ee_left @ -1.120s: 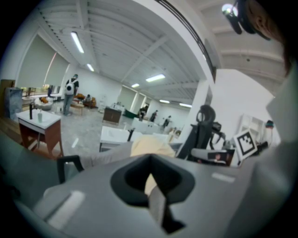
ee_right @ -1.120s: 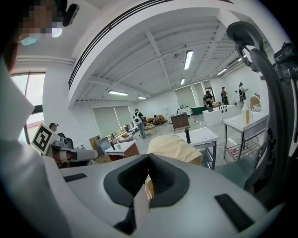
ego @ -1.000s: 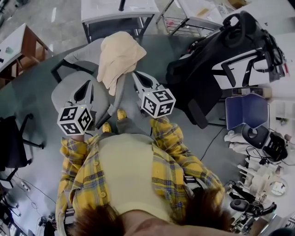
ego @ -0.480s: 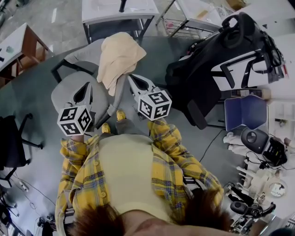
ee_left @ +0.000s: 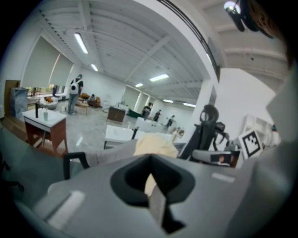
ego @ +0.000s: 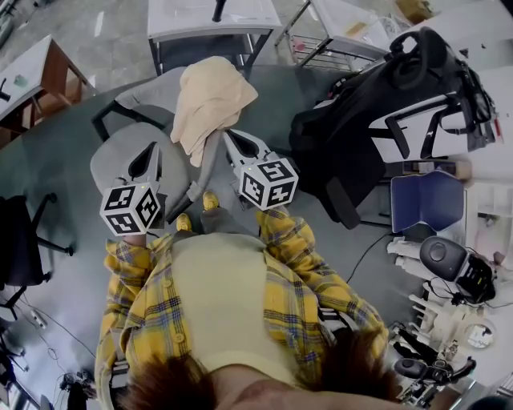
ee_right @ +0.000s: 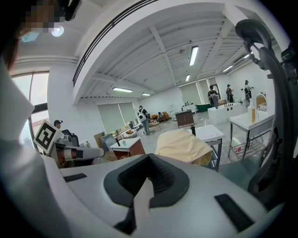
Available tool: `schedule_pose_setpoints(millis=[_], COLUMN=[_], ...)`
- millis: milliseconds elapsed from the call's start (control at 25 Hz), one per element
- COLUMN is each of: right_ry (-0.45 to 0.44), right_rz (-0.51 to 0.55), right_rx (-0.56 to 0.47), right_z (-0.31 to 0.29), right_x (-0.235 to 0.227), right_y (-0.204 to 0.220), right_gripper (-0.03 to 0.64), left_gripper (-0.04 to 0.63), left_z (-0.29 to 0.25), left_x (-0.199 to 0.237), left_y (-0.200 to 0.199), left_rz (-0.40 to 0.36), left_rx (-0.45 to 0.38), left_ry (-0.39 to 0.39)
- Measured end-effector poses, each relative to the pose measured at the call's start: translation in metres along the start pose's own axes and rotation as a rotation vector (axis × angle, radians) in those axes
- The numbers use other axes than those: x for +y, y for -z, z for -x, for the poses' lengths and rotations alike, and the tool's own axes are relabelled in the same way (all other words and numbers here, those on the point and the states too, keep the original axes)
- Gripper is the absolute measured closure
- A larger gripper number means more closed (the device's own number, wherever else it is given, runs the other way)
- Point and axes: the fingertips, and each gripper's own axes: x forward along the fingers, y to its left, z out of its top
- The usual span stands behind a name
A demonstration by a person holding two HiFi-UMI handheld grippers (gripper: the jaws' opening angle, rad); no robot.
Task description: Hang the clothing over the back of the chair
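A cream garment (ego: 210, 102) is draped over the back of a grey office chair (ego: 148, 98) in front of me, hanging down both sides. My left gripper (ego: 150, 148) is held to the left of the cloth and my right gripper (ego: 232, 137) just right of its lower edge. Neither touches it. Both have their jaws together with nothing between them. In the left gripper view the garment (ee_left: 156, 145) shows beyond the shut left gripper (ee_left: 150, 160). The right gripper view likewise shows the garment (ee_right: 182, 146) on the chair, past the shut right gripper (ee_right: 148, 157).
A black office chair loaded with bags (ego: 377, 120) stands close on the right. A white table (ego: 210, 18) is behind the grey chair, a wood-legged desk (ego: 36, 76) at far left, a black chair (ego: 20, 240) at the left edge. Equipment and cables (ego: 449, 264) crowd the right.
The right gripper has shifted slightly left and back from the cloth. The left gripper and the garment have stayed where they were.
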Motion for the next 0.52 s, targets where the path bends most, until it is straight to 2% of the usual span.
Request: schedule_pose_setpoints(millis=[520], right_ry=[0.014], right_rz=[-0.008], right_rx=[0.003], right_z=[-0.002], right_x=[-0.013], right_y=[-0.003], right_gripper=[0.603], left_gripper=[0.594], left_z=[-0.006], left_x=[-0.003], left_y=[-0.003], left_rz=[0.008], left_rx=[-0.006], left_ry=[-0.006])
